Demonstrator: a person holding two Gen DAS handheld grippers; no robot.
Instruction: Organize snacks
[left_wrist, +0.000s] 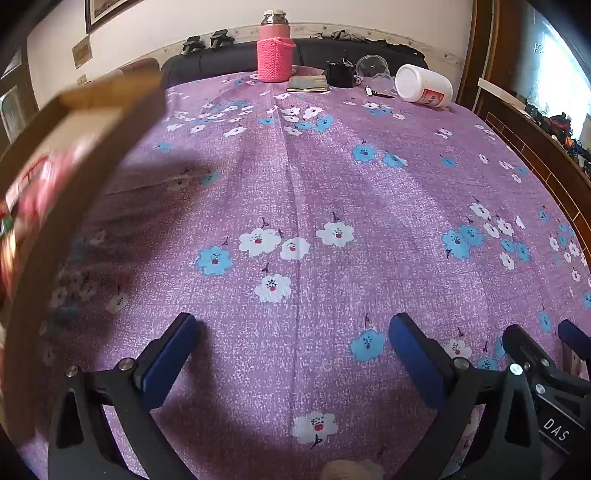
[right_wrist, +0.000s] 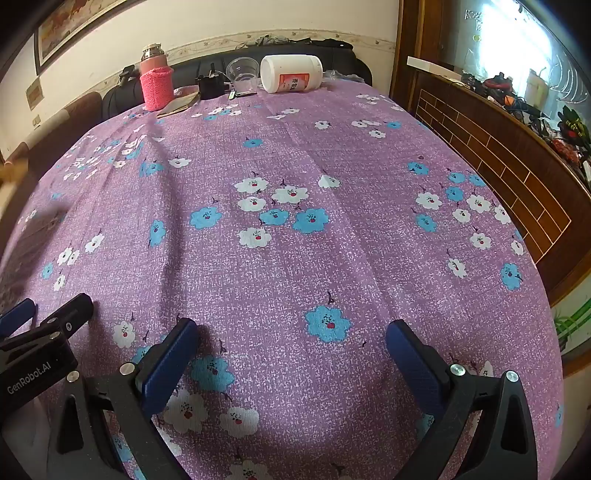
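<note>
A blurred brown cardboard box (left_wrist: 85, 122) with red snack packets (left_wrist: 33, 192) inside fills the left edge of the left wrist view, above the purple flowered tablecloth (left_wrist: 295, 184). My left gripper (left_wrist: 291, 328) is open and empty, low over the cloth to the right of the box. My right gripper (right_wrist: 291, 332) is open and empty over the cloth. The right gripper's fingers (left_wrist: 524, 343) show at the lower right of the left wrist view, and the left gripper's fingers (right_wrist: 70, 310) at the lower left of the right wrist view. A sliver of the box (right_wrist: 11, 177) shows at the right wrist view's left edge.
At the far edge of the table stand a pink flask in a knitted sleeve (left_wrist: 275, 48), a flat pouch (left_wrist: 308, 84), a small black object (left_wrist: 340, 74), clear plastic cups (left_wrist: 373, 68) and a white jar lying on its side (left_wrist: 424, 86). A wooden brick-pattern counter (right_wrist: 498, 155) runs along the right.
</note>
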